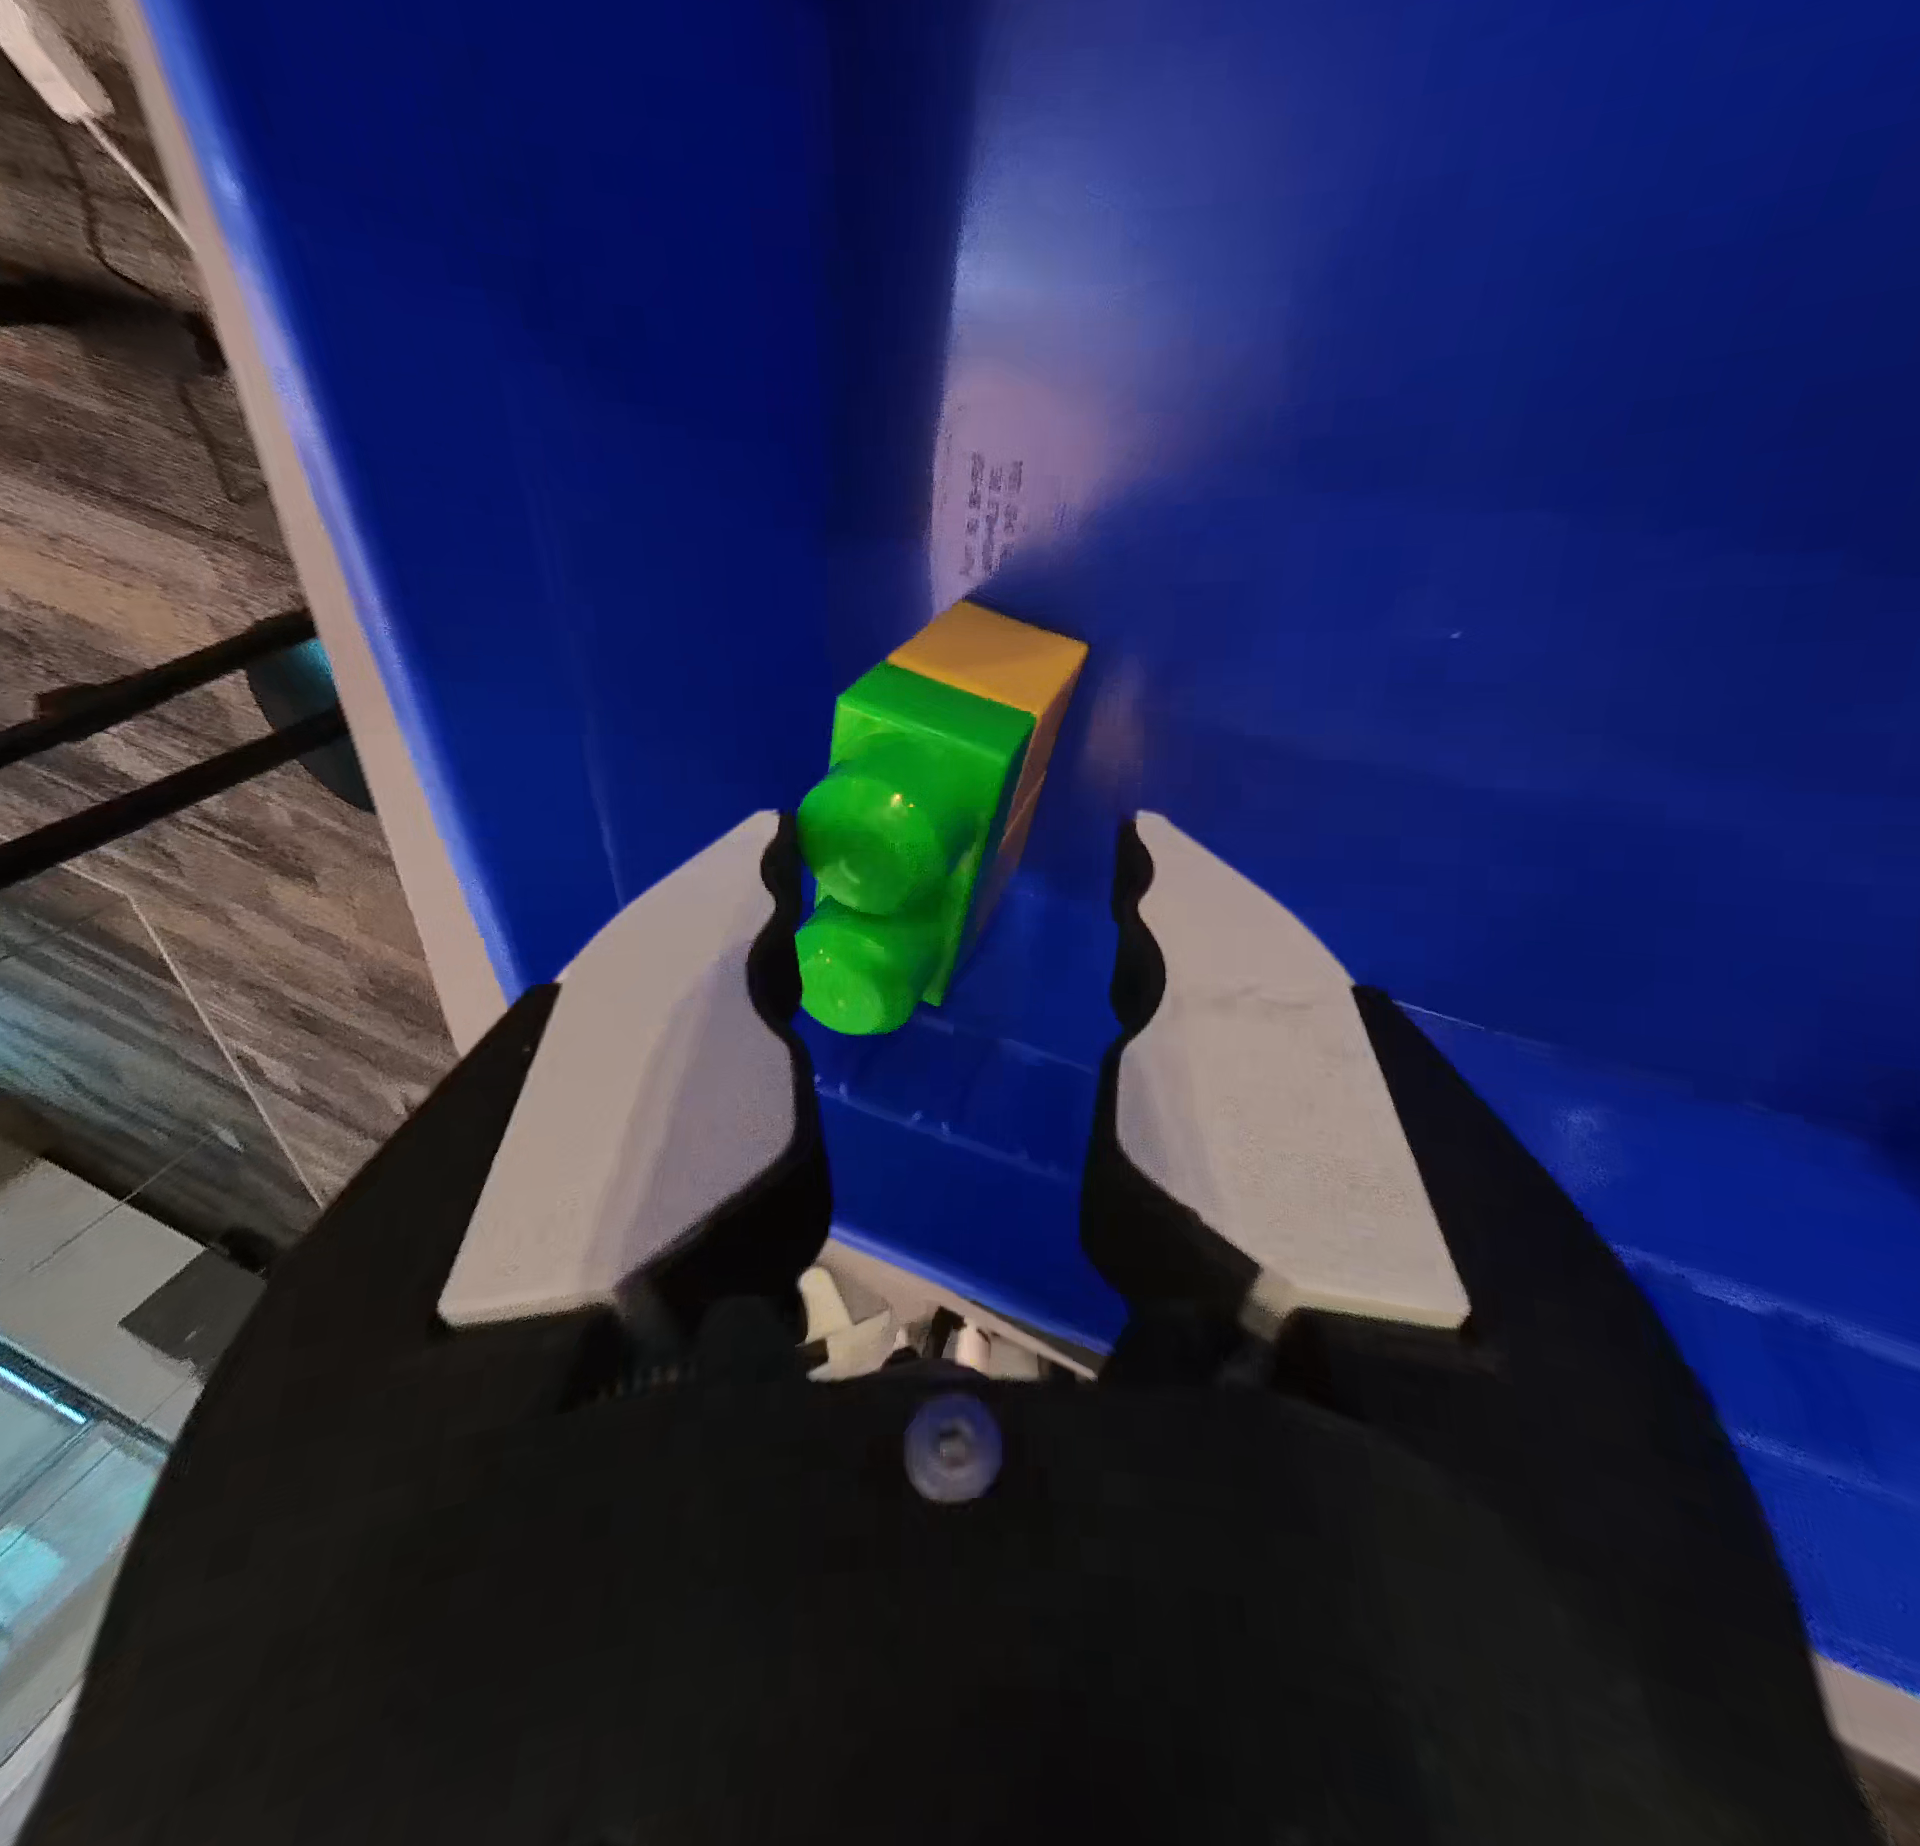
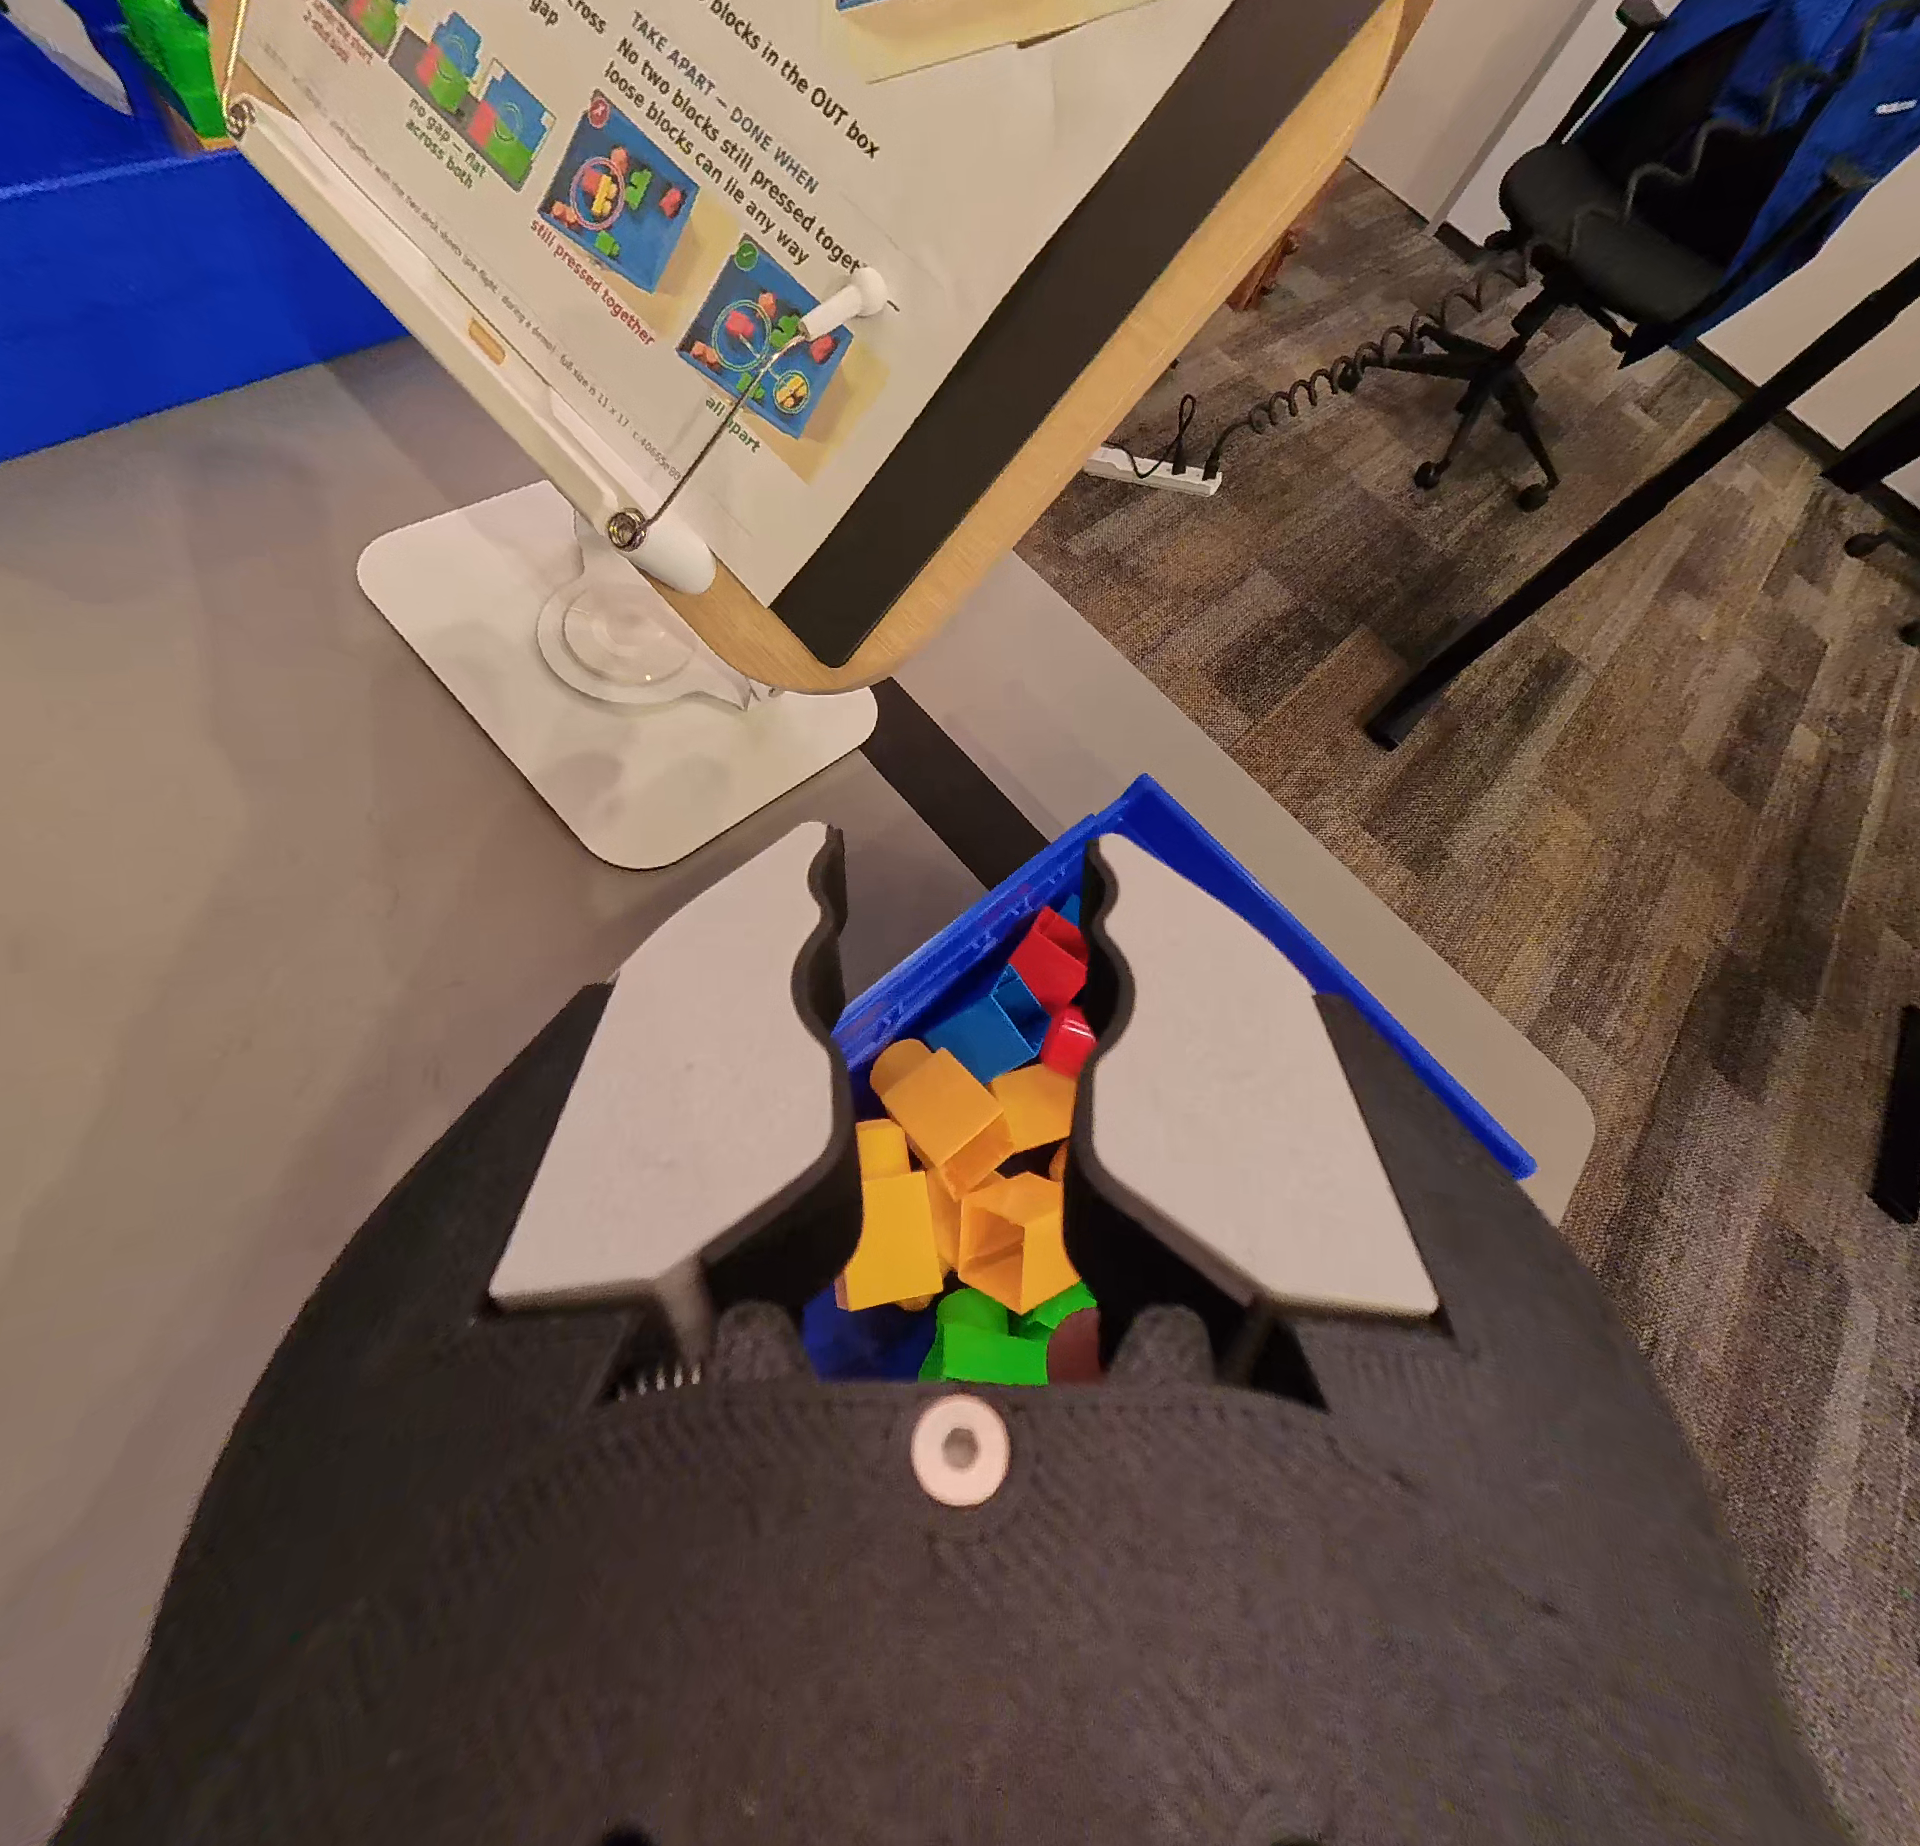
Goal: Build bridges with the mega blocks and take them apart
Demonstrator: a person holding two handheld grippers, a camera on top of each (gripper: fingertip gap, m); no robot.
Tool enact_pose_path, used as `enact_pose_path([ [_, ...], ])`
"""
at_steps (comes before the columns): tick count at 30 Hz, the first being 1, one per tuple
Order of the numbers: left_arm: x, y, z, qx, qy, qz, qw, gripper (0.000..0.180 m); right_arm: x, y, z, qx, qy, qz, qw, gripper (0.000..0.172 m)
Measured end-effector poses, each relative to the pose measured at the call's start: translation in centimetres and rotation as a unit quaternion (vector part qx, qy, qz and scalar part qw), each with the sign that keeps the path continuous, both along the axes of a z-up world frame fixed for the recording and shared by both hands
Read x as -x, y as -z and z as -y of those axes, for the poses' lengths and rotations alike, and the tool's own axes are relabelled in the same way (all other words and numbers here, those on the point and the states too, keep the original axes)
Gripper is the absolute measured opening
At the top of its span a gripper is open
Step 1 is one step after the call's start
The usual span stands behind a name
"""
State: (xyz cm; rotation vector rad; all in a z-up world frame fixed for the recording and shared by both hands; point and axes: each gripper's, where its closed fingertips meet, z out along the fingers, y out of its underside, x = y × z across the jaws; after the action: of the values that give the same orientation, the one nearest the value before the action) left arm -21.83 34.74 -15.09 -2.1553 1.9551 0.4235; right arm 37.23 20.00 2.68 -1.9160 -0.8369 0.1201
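Two blocks pressed together, a green block [image 1: 914, 840] stacked on a yellow block [image 1: 992, 658], sit in the left wrist view against the inner corner of a deep blue bin [image 1: 1455, 446], studs pointing back toward the left claw [image 1: 951, 923]. That claw is open: its left finger [image 1: 774, 923] lies just beside or touching the studs, while the right finger [image 1: 1132, 923] stands clear, so nothing is gripped. Hard, light, glossy plastic like this will likely slip if pinched on the rounded studs; the flat side walls of the green block look the better hold, and splitting the pair probably needs the yellow one braced. In the right wrist view, the right claw [image 2: 961, 965] hangs open and empty over a second blue bin [image 2: 1299, 965] at the tabletop [image 2: 208, 757] edge nearest the carpet, heaped with loose blocks [image 2: 966, 1152] in yellow, red, blue and green. These lie any way up, stiff and sturdy, so a squeeze across parallel faces should hold. An instruction board [image 2: 727, 238] on a white base stands behind, near the tabletop's far edge.
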Motion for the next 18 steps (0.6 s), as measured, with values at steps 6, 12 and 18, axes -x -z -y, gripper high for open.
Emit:
enact_pose_path([
  [6, 1.9, 2.9, -1.0, 0.041, -0.036, -0.046, 0.997, 0.053, 0.7, 0.5, -0.2, 0.005, -0.007, 0.008, 1.0, 0.043],
  [12, 1.4, 1.6, -0.8, 0.027, -0.086, 0.006, 0.996, 0.04, 1.5, 0.0, 0.1, -0.011, -0.021, 0.013, 1.0, 0.042],
  [18, -5.7, -7.2, 3.1, 0.021, -0.121, 0.338, 0.933, 0.039, 5.2, -3.1, 2.2, -0.098, -0.091, 0.023, 0.991, 0.038],
])
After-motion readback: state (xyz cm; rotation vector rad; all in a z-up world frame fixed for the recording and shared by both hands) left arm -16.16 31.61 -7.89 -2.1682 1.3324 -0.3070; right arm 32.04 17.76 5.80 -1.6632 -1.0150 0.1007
